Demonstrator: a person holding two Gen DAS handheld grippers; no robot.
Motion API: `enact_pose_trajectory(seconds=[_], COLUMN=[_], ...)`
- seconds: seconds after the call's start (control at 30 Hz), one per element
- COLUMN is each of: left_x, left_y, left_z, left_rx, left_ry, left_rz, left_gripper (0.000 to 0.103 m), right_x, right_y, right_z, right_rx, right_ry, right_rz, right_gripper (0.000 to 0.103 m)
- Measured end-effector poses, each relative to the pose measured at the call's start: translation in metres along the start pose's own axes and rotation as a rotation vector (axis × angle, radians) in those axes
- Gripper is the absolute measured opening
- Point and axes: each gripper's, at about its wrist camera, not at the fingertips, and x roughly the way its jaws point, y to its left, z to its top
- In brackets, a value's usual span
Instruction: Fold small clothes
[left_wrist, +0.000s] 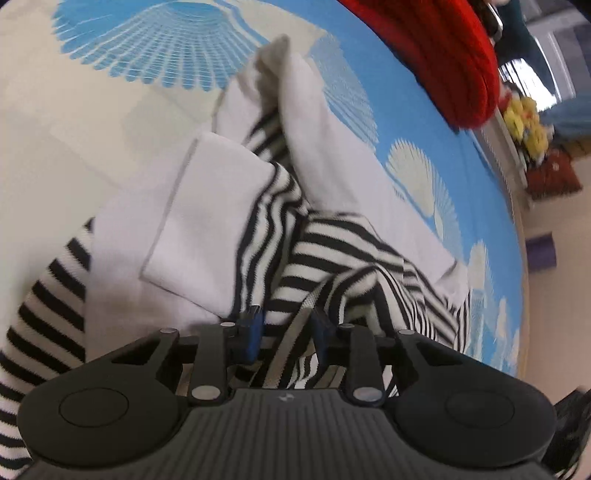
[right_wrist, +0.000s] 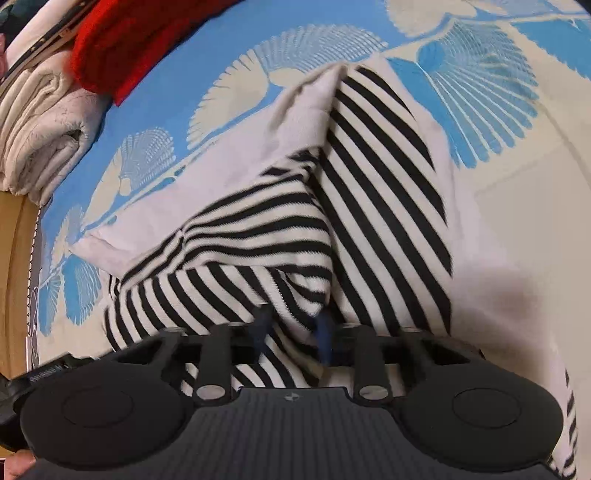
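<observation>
A small garment (left_wrist: 229, 206) of white cloth with black-and-white striped panels lies crumpled on a blue and cream sheet with a shell print (left_wrist: 155, 48). It also shows in the right wrist view (right_wrist: 369, 192). My left gripper (left_wrist: 286, 328) is shut on a striped fold and its grey ribbed hem (left_wrist: 299, 332). My right gripper (right_wrist: 291, 326) is shut on a striped fold of the same garment (right_wrist: 288, 295). The cloth hides most of the blue finger pads of both.
A red knitted item (left_wrist: 443, 48) lies at the far edge of the sheet, also in the right wrist view (right_wrist: 122, 44). Folded cream bedding (right_wrist: 40, 122) is stacked at the left. Yellow toys (left_wrist: 524, 118) sit beyond the bed edge.
</observation>
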Motion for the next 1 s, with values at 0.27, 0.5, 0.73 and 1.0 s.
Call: enact_pose_trajectory(seconds=[0.27, 0.5, 0.73, 1.0], left_x=[-0.039, -0.060, -0.020, -0.034], left_y=[-0.012, -0.008, 0.013, 0.031], left_z=[0.018, 0.020, 0.017, 0.022], left_rx=[0.051, 0.013, -0.081, -0.173], left_ry=[-0.232, -0.339, -0.087, -0.117], left_rz=[-0.152, -0.176, -0.027, -0.005], left_gripper=[0.004, 0.003, 0.037, 0.047], right_x=[-0.060, -0.088, -0.039, -0.022], right_y=[-0.010, -0.042, -0.054, -0.033], right_z=[0.033, 0.045, 0.039, 0.026], right_rx=[0.063, 0.162, 0.224, 0.245], right_ry=[-0.279, -0.393, -0.148, -0.071], right_rz=[0.228, 0.306, 0.159, 0.178], right_gripper=[0.001, 0.000, 0.004, 0.051])
